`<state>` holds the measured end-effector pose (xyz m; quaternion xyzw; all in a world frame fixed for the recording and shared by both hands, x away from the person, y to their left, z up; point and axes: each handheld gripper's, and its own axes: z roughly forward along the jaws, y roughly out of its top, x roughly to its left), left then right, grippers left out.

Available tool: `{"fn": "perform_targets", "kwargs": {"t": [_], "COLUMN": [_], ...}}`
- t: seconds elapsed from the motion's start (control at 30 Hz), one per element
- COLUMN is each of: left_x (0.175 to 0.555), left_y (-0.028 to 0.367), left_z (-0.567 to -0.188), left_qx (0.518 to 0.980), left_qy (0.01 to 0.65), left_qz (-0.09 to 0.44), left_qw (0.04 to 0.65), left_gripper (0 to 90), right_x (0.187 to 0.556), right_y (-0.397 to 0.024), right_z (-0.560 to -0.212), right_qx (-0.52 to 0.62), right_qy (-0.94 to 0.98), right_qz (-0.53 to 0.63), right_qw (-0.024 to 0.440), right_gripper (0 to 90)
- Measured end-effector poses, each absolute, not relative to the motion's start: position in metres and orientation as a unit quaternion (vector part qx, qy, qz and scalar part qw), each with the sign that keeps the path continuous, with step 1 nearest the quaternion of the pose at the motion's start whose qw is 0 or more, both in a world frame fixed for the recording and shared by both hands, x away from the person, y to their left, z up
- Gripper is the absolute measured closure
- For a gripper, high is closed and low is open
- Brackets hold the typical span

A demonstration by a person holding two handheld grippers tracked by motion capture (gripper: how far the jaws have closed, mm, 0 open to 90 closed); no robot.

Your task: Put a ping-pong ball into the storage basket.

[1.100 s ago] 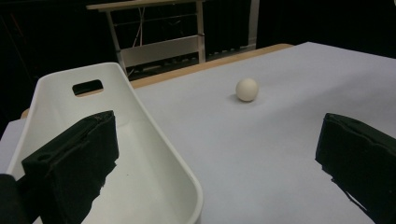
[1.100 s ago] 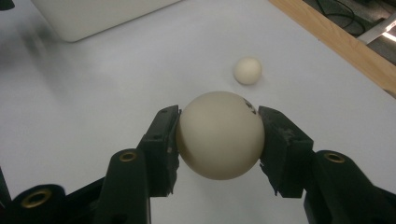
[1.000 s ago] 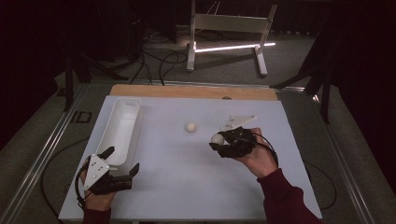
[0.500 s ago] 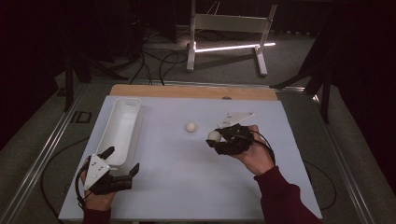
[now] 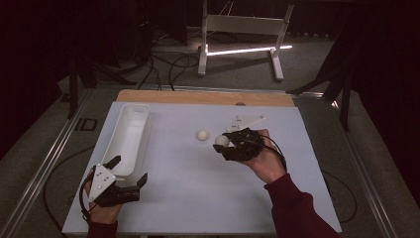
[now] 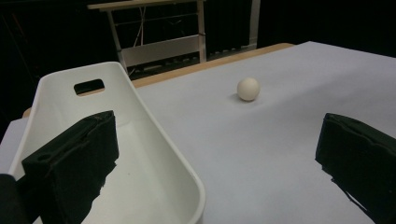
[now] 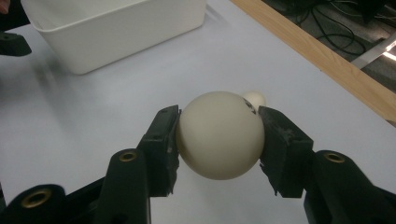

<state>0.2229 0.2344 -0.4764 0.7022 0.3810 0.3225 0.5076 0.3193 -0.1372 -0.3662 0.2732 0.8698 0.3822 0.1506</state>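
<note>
Cream-white, smooth and perfectly round: small matte plastic ball (image 7: 219, 134), pinched in the right gripper (image 5: 224, 144) across its widest part, one black pad on each side, held just above the pale grey-white table sheet (image 5: 198, 198). Judged light and hollow, much like a table-tennis ball; stiff enough to keep its shape under the pads, yet likely to dent under hard squeezing. Slick and curved, so liable to squirt out of any off-centre grip; best taken at the equator, as here, with gentle pressure. Faint dark marking near one pad, too small to read.

Second cream ball (image 5: 201, 135) of the same kind lay loose on the sheet, just beyond the held one and apart from it; apt to roll at a nudge.

Glossy white plastic bin (image 5: 130, 133), long and rounded at the corners, with a slot handle cut in its far end wall, stood at the table's left side, well apart from both balls. Seemed empty as far as could be seen.

Left gripper (image 5: 130, 171) rested by the bin's near end, jaws spread wide, holding nothing. Blocky, dull black pads. Strip of pale wood (image 5: 208, 97) along the far table edge.
</note>
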Motion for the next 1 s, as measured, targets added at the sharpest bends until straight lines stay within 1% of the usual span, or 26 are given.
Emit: {"fn": "perform_targets", "kwargs": {"t": [1.0], "left_x": [0.223], "left_y": [0.234], "left_z": [-0.477], "left_qx": [0.704], "left_qy": [0.38], "left_qz": [0.321], "left_qw": [0.507], "left_gripper": [0.2], "right_x": [0.332], "right_y": [-0.116], "right_z": [-0.356], "right_qx": [0.266], "right_qy": [0.863], "right_qz": [0.403], "right_qw": [0.152], "right_gripper": [50.3]}}
